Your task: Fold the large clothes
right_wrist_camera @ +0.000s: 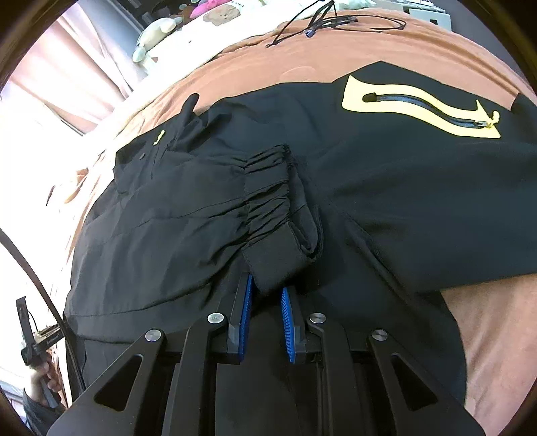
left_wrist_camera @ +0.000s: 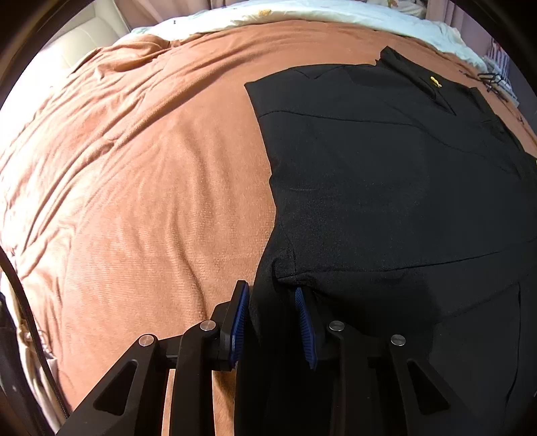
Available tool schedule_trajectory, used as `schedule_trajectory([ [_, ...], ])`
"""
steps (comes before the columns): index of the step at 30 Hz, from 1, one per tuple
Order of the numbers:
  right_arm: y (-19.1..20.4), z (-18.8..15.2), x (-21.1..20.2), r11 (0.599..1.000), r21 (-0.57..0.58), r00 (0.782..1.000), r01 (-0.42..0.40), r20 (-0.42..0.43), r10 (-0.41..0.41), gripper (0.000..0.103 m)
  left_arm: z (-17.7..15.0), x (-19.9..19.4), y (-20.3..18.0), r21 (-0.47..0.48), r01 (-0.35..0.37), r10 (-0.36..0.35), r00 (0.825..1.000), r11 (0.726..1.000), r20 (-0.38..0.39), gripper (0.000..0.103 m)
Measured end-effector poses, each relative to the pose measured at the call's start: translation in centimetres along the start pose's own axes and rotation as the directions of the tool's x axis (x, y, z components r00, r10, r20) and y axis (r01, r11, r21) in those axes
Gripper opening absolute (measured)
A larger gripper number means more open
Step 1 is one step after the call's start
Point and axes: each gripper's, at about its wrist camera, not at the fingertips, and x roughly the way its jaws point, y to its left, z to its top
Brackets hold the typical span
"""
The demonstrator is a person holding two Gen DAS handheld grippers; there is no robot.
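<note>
A large black jacket point(left_wrist_camera: 386, 174) lies spread on a rust-orange blanket point(left_wrist_camera: 141, 187). In the left wrist view my left gripper point(left_wrist_camera: 272, 295) has its blue pads on either side of a fold of the jacket's near left edge. In the right wrist view the jacket point(right_wrist_camera: 386, 187) shows a yellow patch with a zipper point(right_wrist_camera: 419, 107). Its sleeve lies folded across the body, ending in a gathered elastic cuff point(right_wrist_camera: 272, 194). My right gripper point(right_wrist_camera: 266, 288) holds the cuff's strap tab point(right_wrist_camera: 275, 261) between its blue pads.
The blanket covers a bed. White bedding point(left_wrist_camera: 302, 16) and plush toys point(right_wrist_camera: 208, 10) lie at the far end. Black cords point(right_wrist_camera: 322, 23) lie on the blanket beyond the jacket. A hand with the other gripper's handle point(right_wrist_camera: 37, 338) shows at the far left.
</note>
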Motion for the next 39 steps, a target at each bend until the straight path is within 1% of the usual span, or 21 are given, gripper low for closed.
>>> schedule_trajectory([
  [1, 0.0, -0.2, -0.5, 1.000, 0.002, 1.000, -0.002, -0.003, 0.002, 0.018, -0.1, -0.4, -0.2, 0.001, -0.003, 0.003, 1.000, 1.000, 0.004, 0.031],
  [2, 0.1, -0.4, -1.2, 1.000, 0.007, 1.000, 0.000, -0.002, 0.000, 0.029, -0.2, -0.8, -0.2, 0.001, 0.000, 0.000, 1.000, 1.000, 0.007, 0.031],
  [3, -0.2, -0.6, -2.1, 1.000, 0.009, 1.000, -0.001, 0.011, 0.001, 0.038, -0.3, -1.3, -0.3, -0.001, 0.006, -0.006, 1.000, 1.000, 0.010, 0.031],
  [4, -0.7, -0.8, -2.8, 1.000, 0.009, 0.999, -0.007, 0.032, 0.006, 0.056, -0.6, -1.9, -0.4, -0.002, 0.010, -0.010, 1.000, 1.000, 0.015, 0.031],
  [5, -0.9, -1.2, -4.2, 1.000, 0.009, 0.999, -0.009, 0.050, 0.008, 0.061, -0.7, -2.4, -0.6, 0.000, 0.011, -0.011, 1.000, 1.000, 0.021, 0.032],
  [6, -1.3, -1.6, -5.1, 1.000, 0.011, 0.998, -0.007, 0.066, 0.006, 0.061, -0.7, -2.9, -0.7, 0.002, 0.013, -0.013, 1.000, 1.000, 0.026, 0.033],
  [11, -4.5, -3.1, -9.0, 0.999, 0.050, 0.993, 0.016, 0.116, -0.022, 0.061, -0.7, -5.9, -2.0, 0.005, 0.056, -0.056, 0.996, 0.998, 0.070, 0.054],
  [14, -7.4, -4.1, -11.6, 0.995, 0.099, 0.987, 0.012, 0.159, -0.028, 0.061, -0.1, -7.5, -3.9, 0.031, 0.075, -0.078, 0.992, 0.997, 0.104, 0.060],
  [18, -11.3, -5.4, -15.0, 0.979, 0.202, 0.974, -0.010, 0.223, -0.036, 0.061, 0.6, -8.9, -7.1, 0.069, 0.112, -0.120, 0.985, 0.991, 0.122, 0.060],
  [21, -13.9, -6.2, -17.3, 0.968, 0.253, 0.957, 0.006, 0.278, -0.079, 0.061, 1.5, -9.1, -9.4, 0.095, 0.132, -0.144, 0.981, 0.987, 0.128, 0.060],
  [22, -15.0, -6.3, -17.8, 0.958, 0.286, 0.953, -0.002, 0.292, -0.085, 0.061, 1.9, -9.2, -10.5, 0.106, 0.139, -0.152, 0.980, 0.985, 0.128, 0.060],
  [24, -16.9, -6.6, -18.4, 0.940, 0.339, 0.948, -0.022, 0.306, -0.089, 0.061, 2.6, -9.2, -12.7, 0.129, 0.152, -0.169, 0.977, 0.980, 0.128, 0.060],
  [27, -19.1, -7.3, -19.1, 0.912, 0.409, 0.938, -0.017, 0.322, -0.127, 0.061, 3.8, -9.2, -16.0, 0.175, 0.173, -0.196, 0.973, 0.969, 0.124, 0.060],
  [30, -21.1, -7.9, -19.5, 0.891, 0.450, 0.933, -0.051, 0.340, -0.118, 0.061, 4.7, -9.2, -19.4, 0.222, 0.192, -0.223, 0.967, 0.956, 0.124, 0.060],
  [31, -21.7, -8.1, -19.6, 0.887, 0.459, 0.930, -0.051, 0.345, -0.125, 0.061, 5.0, -9.2, -20.6, 0.233, 0.201, -0.233, 0.965, 0.952, 0.122, 0.060],
  [33, -22.0, -7.8, -19.4, 0.877, 0.479, 0.928, -0.039, 0.342, -0.146, 0.061, 5.6, -9.0, -22.9, 0.248, 0.227, -0.261, 0.958, 0.942, 0.117, 0.060],
  [36, -23.4, -8.2, -20.2, 0.853, 0.517, 0.920, -0.067, 0.364, -0.148, 0.061, 6.3, -8.9, -26.2, 0.285, 0.247, -0.289, 0.951, 0.926, 0.114, 0.060],
  [37, -24.0, -8.3, -20.4, 0.842, 0.537, 0.917, -0.057, 0.362, -0.169, 0.061, 6.6, -8.8, -27.6, 0.302, 0.254, -0.299, 0.947, 0.919, 0.113, 0.060],
  [39, -24.6, -8.6, -20.5, 0.818, 0.570, 0.914, -0.069, 0.366, -0.178, 0.061, 7.0, -8.8, -29.8, 0.325, 0.264, -0.314, 0.943, 0.908, 0.111, 0.060],
])
